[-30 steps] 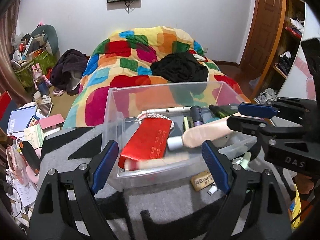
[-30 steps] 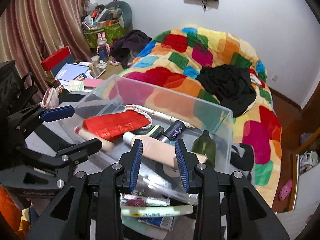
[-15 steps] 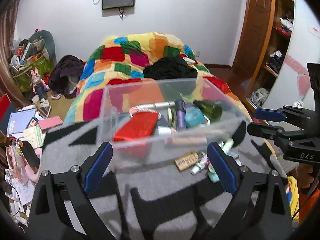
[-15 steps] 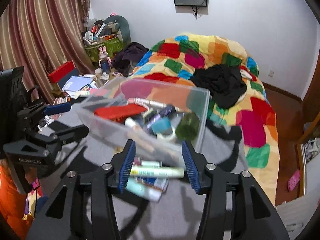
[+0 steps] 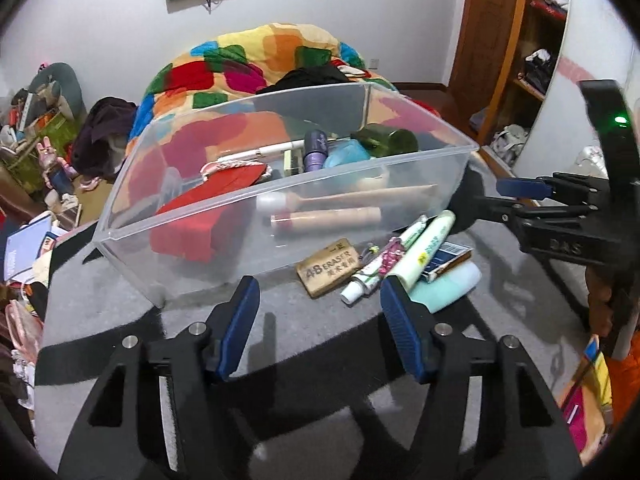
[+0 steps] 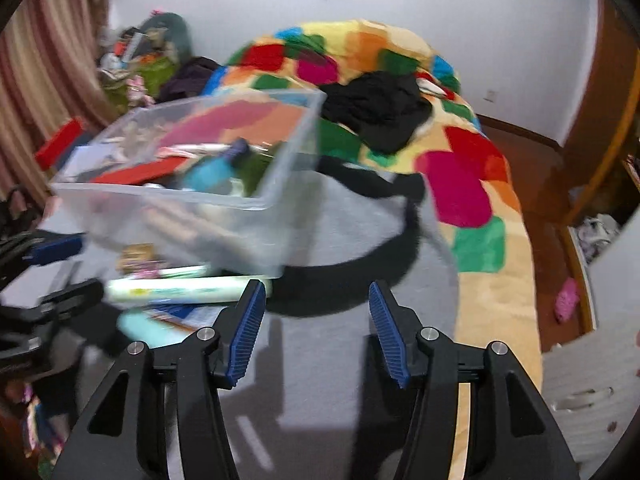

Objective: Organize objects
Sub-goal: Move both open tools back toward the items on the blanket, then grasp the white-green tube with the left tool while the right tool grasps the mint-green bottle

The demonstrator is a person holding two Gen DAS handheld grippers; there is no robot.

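Observation:
A clear plastic bin (image 5: 280,190) stands on a grey blanket and holds a red pouch (image 5: 192,220), beige tubes (image 5: 332,218), a purple bottle (image 5: 315,150) and a green bottle (image 5: 384,142). In front of it lie a tan eraser (image 5: 327,267), a pale green tube (image 5: 428,248) and a mint tube (image 5: 448,284). My left gripper (image 5: 319,292) hovers just short of the eraser, its jaws closing with nothing between them. My right gripper (image 6: 317,292) is over bare blanket right of the bin (image 6: 160,194), jaws opening and empty. It also shows beside the bin (image 5: 504,198).
A bed with a patchwork quilt (image 5: 260,60) and black clothes (image 6: 376,108) lies behind the bin. Clutter, books and bags fill the floor at the left (image 5: 36,216). A wooden shelf unit (image 5: 532,40) stands at the right. The right wrist view is motion-blurred.
The right gripper let go of the beige tube, which now lies in the bin, then drew back and down to the right. The left gripper sank toward the loose items and its jaws narrowed.

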